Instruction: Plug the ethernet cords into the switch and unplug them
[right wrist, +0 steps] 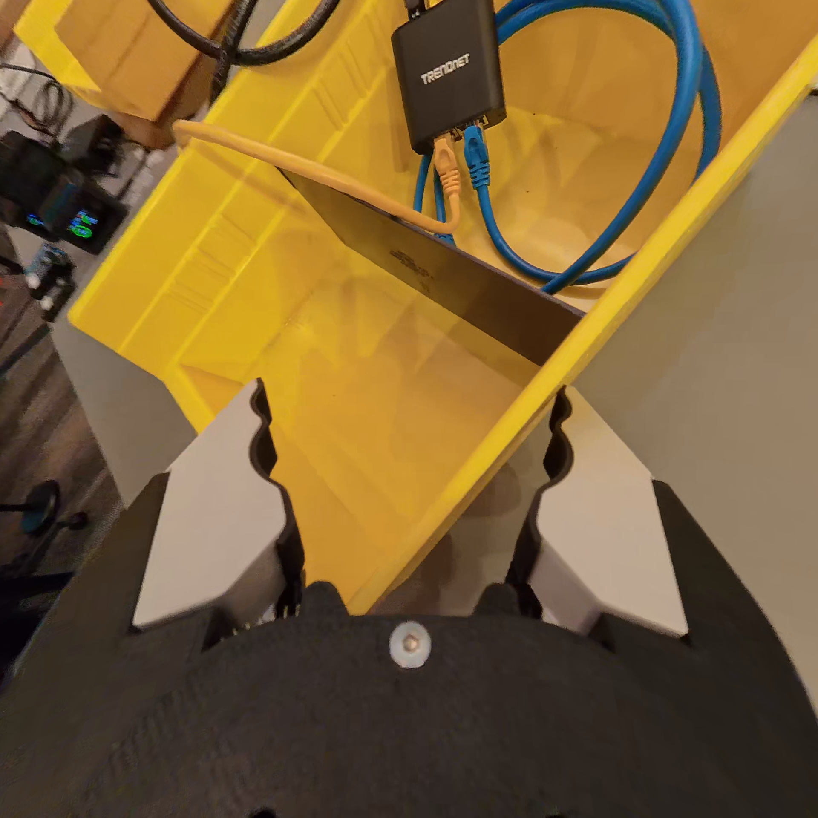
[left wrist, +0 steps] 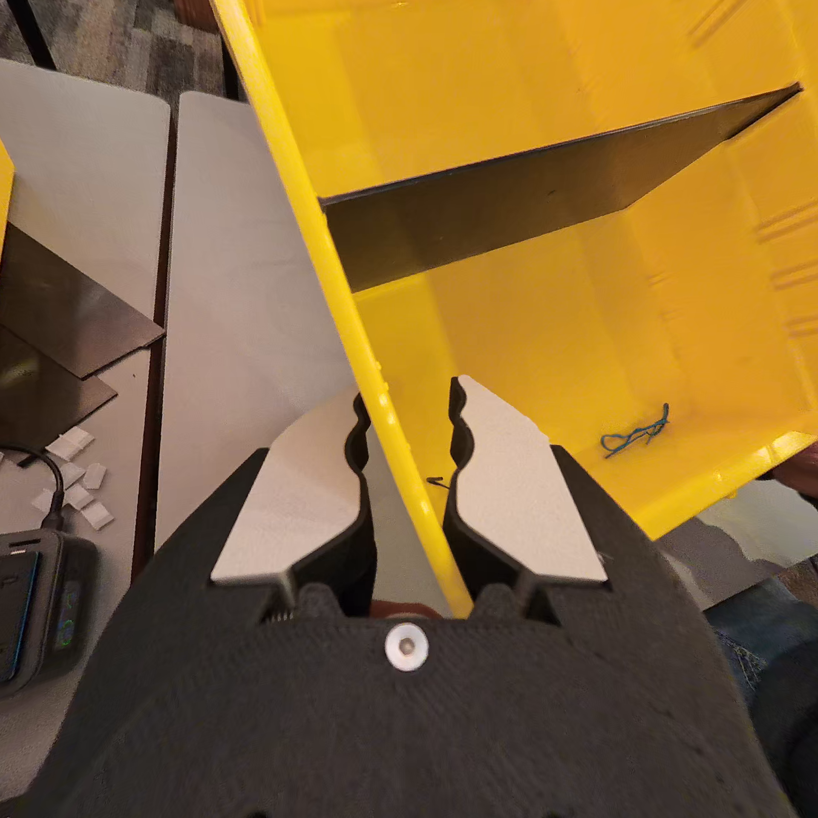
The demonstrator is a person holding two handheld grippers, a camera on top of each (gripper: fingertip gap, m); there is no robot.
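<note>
A black switch (right wrist: 447,84) lies in the far compartment of a yellow bin (right wrist: 212,283). A yellow ethernet cord (right wrist: 447,163) and a blue ethernet cord (right wrist: 478,163) are both plugged into its near side. The blue cord coils in that compartment, and the yellow cord runs left over the bin's wall. My right gripper (right wrist: 410,388) is open and empty over the bare near compartment, with its right finger outside the rim. My left gripper (left wrist: 407,389) is closed narrowly on the bin's rim (left wrist: 398,442), which runs between its fingers and touches both.
A black divider (right wrist: 442,274) splits the bin and also shows in the left wrist view (left wrist: 487,212). A blue twist tie (left wrist: 633,431) lies in the bin. White tables (left wrist: 243,265) hold black sheets (left wrist: 66,318), paper scraps (left wrist: 79,478) and a black device (left wrist: 31,606). A cardboard box (right wrist: 133,66) stands at the back left.
</note>
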